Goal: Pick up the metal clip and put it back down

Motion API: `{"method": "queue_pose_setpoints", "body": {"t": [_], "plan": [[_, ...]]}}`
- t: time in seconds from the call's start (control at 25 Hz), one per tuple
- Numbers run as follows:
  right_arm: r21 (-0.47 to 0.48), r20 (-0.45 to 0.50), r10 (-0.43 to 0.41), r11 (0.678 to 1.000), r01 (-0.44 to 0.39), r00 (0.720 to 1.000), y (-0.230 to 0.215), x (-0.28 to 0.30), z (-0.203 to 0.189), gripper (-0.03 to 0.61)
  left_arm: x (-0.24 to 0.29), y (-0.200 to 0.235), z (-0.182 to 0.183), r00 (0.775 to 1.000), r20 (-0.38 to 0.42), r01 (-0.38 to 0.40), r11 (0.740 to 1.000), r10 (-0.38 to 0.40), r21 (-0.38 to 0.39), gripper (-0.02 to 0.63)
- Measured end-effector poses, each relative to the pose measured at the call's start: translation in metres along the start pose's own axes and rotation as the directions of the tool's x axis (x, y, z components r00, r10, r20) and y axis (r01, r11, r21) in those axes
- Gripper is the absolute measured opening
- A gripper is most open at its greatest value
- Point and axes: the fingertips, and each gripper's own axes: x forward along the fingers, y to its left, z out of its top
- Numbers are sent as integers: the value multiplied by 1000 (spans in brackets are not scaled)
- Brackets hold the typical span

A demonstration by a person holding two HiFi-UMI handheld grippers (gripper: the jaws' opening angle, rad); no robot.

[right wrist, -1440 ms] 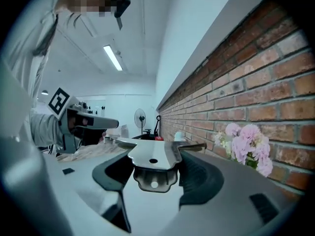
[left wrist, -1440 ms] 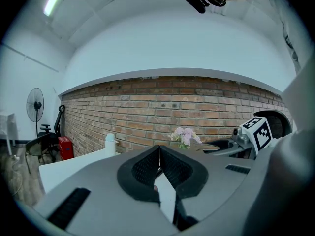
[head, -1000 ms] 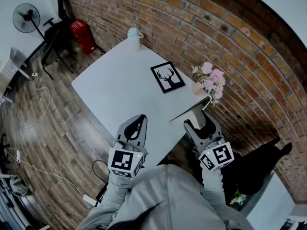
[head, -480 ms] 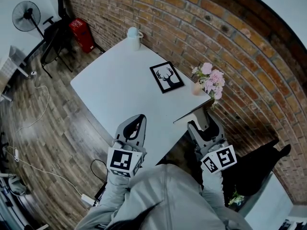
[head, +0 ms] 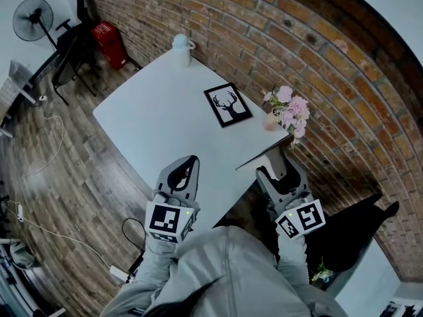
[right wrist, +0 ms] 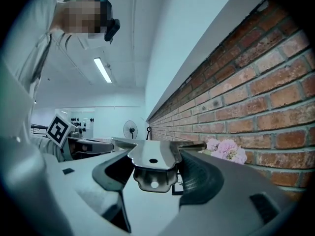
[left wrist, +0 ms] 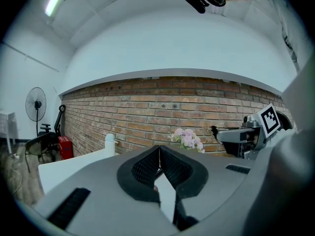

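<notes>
Your right gripper (head: pixel 274 172) was clamped on the flat silver metal clip (right wrist: pixel 150 159), which lay crosswise to the jaws, over the white rectangular table's (head: pixel 152 111) near edge. Your left gripper (head: pixel 190 164) had its jaws together, empty.

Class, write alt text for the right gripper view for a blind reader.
The right tool grips a metal clip between its jaws. A brick wall runs along the right, with pink flowers beside it; the left tool shows at left.
</notes>
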Motion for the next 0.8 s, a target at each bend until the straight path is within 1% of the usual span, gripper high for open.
{"method": "queue_pose_setpoints", "body": {"t": [0.36,0.56,0.8], "plan": [[-29,-51,16,999,-18,999,0,12,-7,298,1,4,-7,1000,-12,-12,1000,12,-13,28],[-50,-123,32,998,-39,992,6,19,-22,298,-3,8,-11,999,-29,-23,1000,22,-15,28],[-33,-224,70,996,-79,972,13,32,-56,298,-3,16,-20,997,-60,-43,999,42,-23,28]]}}
